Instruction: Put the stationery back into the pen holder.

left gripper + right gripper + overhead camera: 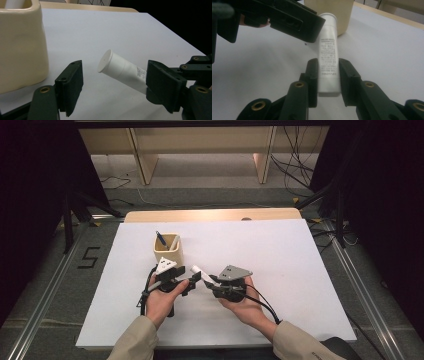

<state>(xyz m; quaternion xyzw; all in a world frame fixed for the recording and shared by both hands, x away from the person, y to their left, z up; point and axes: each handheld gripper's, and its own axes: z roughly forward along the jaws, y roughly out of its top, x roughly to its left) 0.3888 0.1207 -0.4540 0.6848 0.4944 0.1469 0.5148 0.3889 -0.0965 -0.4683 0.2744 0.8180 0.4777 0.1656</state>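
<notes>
Right gripper [328, 75]: clenched on the one white tube [327, 57], held above the worktop [280, 260].
Left gripper [115, 85]: released, jaws wide, tube's cap end between them, untouched.
Right gripper view: print on tube.
Cream holder [168, 249]: just beyond tube; holds blue pen [161, 240], white item.

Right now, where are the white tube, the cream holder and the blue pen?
white tube [328, 55]: right gripper view, on its printed body.
cream holder [21, 47]: left gripper view, on its side wall.
blue pen [161, 240]: high view, on its shaft above the rim.
</notes>
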